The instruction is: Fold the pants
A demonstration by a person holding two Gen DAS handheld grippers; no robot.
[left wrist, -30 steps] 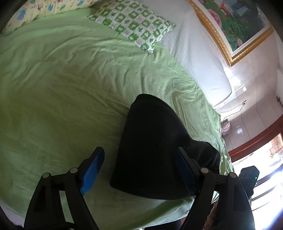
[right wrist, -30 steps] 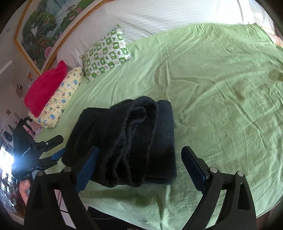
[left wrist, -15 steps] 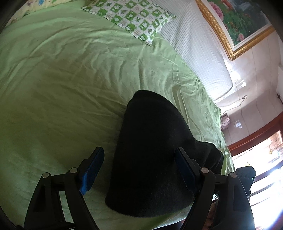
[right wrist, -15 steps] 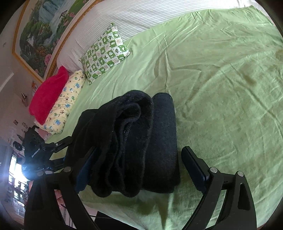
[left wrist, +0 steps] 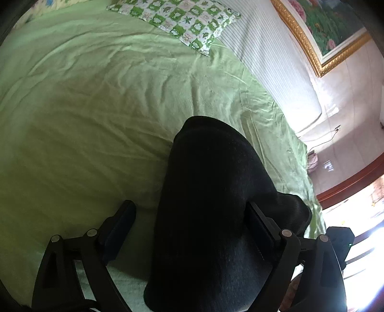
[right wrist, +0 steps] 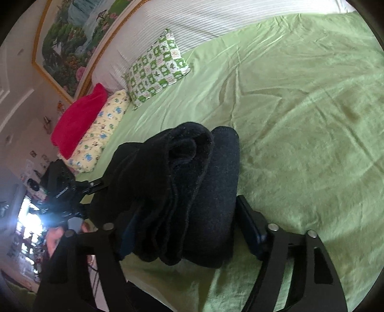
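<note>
Green bedsheet (right wrist: 300,100), creased, covers the bed. Far left: red cushion (right wrist: 76,124), yellow printed pillow (right wrist: 100,136), green checked pillow (right wrist: 156,72) against the striped headboard (right wrist: 216,21). Near edge, centre: black pants (right wrist: 187,192), folded in a thick stack. Left gripper (left wrist: 189,228): jaws just widened, spread, one finger on the sheet, the other over the fabric. Right gripper (right wrist: 189,228): jaws just narrowed, both pads against the stack's sides.

wide stretches of wrinkled light-green bedsheet (right wrist: 300,115) lie open; the folded black fleece pants (right wrist: 192,192) bulk near its edge, and the green-checked pillow (right wrist: 158,69) stands well apart.
</note>
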